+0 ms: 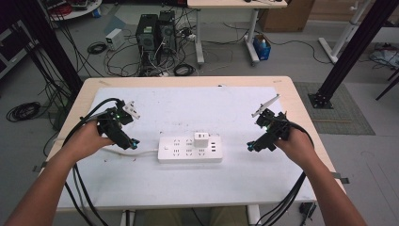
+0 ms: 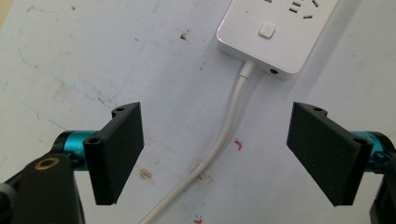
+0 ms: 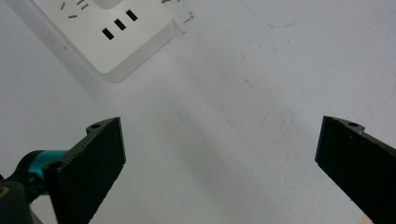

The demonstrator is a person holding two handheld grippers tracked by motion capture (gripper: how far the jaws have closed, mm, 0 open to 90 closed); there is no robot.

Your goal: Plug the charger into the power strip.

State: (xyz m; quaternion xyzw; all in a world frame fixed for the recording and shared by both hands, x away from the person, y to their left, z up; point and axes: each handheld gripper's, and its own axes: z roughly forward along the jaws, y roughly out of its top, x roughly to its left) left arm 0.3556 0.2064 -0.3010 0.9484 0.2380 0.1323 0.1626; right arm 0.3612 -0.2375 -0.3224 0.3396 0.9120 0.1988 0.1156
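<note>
- White power strip [image 1: 190,149] lies mid-table between both open, empty grippers, a charger [image 1: 201,139] plugged in; pulling the charger could lift the unheld strip.
- Left gripper [image 2: 215,154] straddles the strip's cable [image 2: 219,144]; closing could snag it.
- Right gripper [image 3: 219,163] might nudge the strip.

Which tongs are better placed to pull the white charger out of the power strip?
Probably the right tongs. The charger sits toward the right end of the power strip, nearer them, and they are open and empty. The left tongs, also open, hover over the strip's cable end, suited to steadying.
</note>
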